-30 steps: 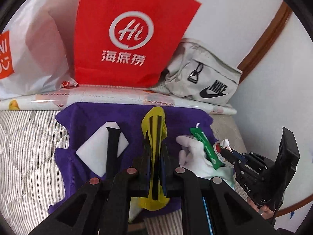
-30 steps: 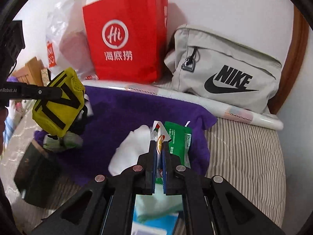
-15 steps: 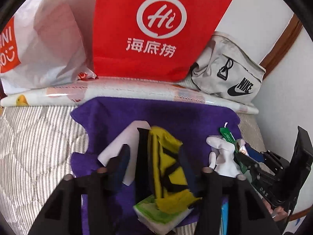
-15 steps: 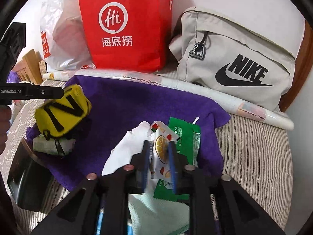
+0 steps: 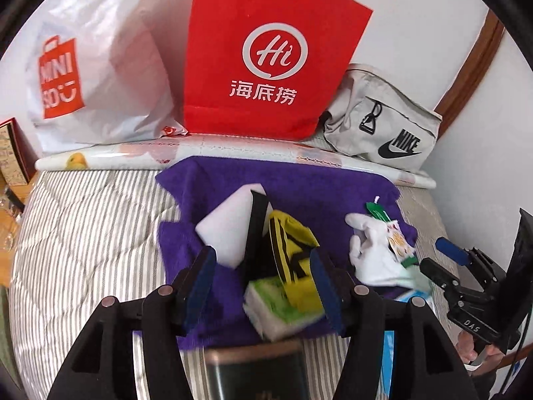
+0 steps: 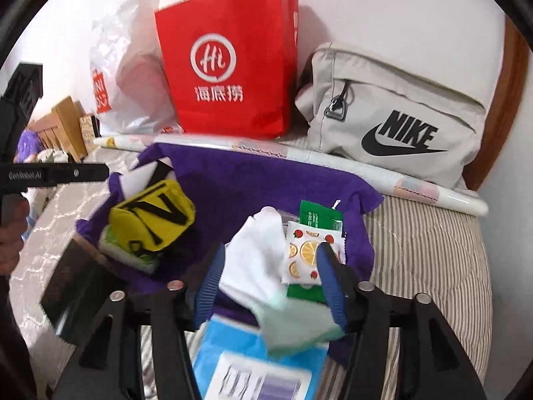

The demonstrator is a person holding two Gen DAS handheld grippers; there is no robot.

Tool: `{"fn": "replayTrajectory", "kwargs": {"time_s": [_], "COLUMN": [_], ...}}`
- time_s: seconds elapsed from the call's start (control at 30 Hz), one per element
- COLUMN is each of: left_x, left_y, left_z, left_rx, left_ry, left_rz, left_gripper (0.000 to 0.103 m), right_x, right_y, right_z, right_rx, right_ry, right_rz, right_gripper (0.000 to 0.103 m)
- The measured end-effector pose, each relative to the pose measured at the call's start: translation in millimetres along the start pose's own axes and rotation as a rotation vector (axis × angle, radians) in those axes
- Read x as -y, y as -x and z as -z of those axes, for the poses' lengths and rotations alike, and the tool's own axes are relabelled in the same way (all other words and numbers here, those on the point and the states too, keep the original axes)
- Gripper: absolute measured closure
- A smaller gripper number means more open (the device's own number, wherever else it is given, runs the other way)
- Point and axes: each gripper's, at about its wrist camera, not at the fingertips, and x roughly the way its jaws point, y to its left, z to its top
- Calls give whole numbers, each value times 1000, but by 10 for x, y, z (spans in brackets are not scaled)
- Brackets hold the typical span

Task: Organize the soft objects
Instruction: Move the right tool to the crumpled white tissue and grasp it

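A purple cloth (image 5: 299,186) (image 6: 240,180) lies on the striped bed. On it a yellow pouch with black stripes (image 5: 293,253) (image 6: 153,216) rests on a green and white sponge (image 5: 276,313), beside a white pad with a black strap (image 5: 230,226). My left gripper (image 5: 263,283) is open, its jaws wide on either side of the pouch. A white glove (image 6: 256,260) (image 5: 376,256), a fruit-print sachet (image 6: 306,253) and a green packet (image 6: 316,216) lie at the cloth's right. My right gripper (image 6: 269,280) is open over the glove and sachet.
A red paper bag (image 5: 266,53), a white plastic bag (image 5: 93,76) and a grey Nike bag (image 6: 393,126) stand against the wall behind a rolled sheet (image 5: 233,153). A blue pack (image 6: 253,360) and a dark box (image 5: 256,373) lie at the near edge.
Both grippers have opened. The left one let go of the yellow pouch, which now rests on the sponge. The right one let go of the sachet, which lies on the glove.
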Motion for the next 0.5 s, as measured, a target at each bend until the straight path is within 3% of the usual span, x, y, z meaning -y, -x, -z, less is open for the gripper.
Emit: {"fn": "replayTrajectory", "kwargs": {"time_s": [0.27, 0.5], "left_x": [135, 168], "left_y": [476, 764], "left_z": [458, 905], "left_rx": [38, 58], "left_ry": [-35, -55], "left_rz": [-28, -68], "left_gripper": [47, 47], "right_x": [-196, -604], "right_y": [476, 695], "right_z": [308, 782], "right_rx": [19, -37], "right_ry": [4, 49], "right_rz": [-31, -100], "right_gripper": [43, 43]}}
